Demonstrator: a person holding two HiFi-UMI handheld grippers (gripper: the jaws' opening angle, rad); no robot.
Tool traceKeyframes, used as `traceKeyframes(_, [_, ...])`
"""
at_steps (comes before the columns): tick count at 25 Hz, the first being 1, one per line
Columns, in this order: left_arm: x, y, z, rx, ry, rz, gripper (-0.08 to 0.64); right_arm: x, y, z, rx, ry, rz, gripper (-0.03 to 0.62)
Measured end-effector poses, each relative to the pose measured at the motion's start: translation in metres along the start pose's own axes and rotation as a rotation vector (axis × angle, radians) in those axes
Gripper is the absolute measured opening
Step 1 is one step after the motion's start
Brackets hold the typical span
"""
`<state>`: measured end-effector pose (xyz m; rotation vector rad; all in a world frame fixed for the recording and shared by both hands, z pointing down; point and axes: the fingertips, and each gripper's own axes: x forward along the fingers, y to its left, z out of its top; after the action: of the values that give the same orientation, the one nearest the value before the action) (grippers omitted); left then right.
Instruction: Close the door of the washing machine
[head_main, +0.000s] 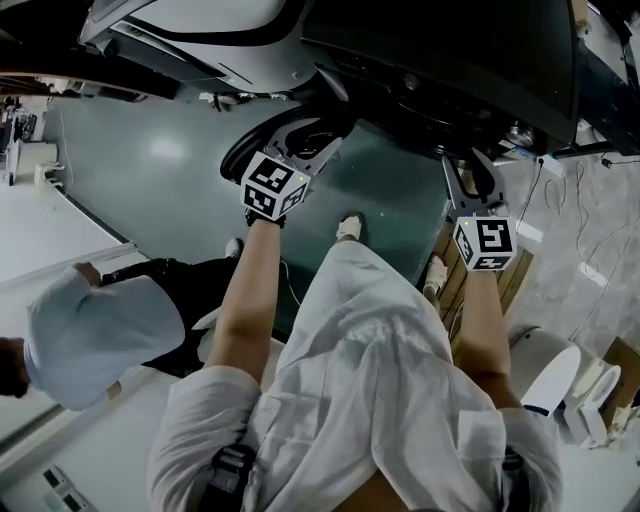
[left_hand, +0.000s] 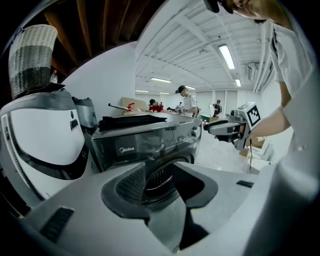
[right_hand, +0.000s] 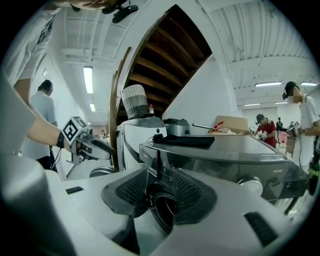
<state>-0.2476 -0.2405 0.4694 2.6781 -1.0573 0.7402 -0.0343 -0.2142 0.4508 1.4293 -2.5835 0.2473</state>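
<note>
The dark front-loading washing machine (head_main: 450, 60) fills the top of the head view. Its round door (head_main: 250, 145) hangs open at the left, also showing as a grey disc (right_hand: 102, 171) in the right gripper view. My left gripper (head_main: 300, 150) is right at that door, jaws open and empty; whether it touches the door I cannot tell. In its own view the left gripper (left_hand: 162, 182) frames the drum opening (left_hand: 159, 177). My right gripper (head_main: 470, 180) stands open at the machine's right side. In the right gripper view its jaws (right_hand: 160, 197) frame the drum mouth with nothing between them.
A white appliance (left_hand: 45, 135) stands beside the washer with a woven basket (left_hand: 32, 55) on top. A black cloth (left_hand: 132, 120) lies on the washer's lid. A person (head_main: 90, 330) crouches at the left. White fixtures (head_main: 550, 380) and cables sit at the right.
</note>
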Motion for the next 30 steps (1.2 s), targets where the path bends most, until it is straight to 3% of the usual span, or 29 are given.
traceKeyframes(13, [-0.002,0.091,-0.090,0.046,0.282,-0.118,0.248,0.063,0.060,-0.005,0.040,0.048,-0.031,0.181])
traceKeyframes(18, [0.002,0.113,-0.135,0.082,0.427,-0.143,0.283,0.080,0.077,-0.012,0.051,0.065,-0.033,0.181])
traceKeyframes(23, [0.002,0.136,-0.175,0.144,0.590,-0.152,0.304,0.093,0.089,-0.013,0.055,0.073,-0.029,0.181])
traceKeyframes(30, [-0.002,0.153,-0.212,0.161,0.732,-0.111,0.318,0.096,0.093,-0.018,0.059,0.079,-0.019,0.181])
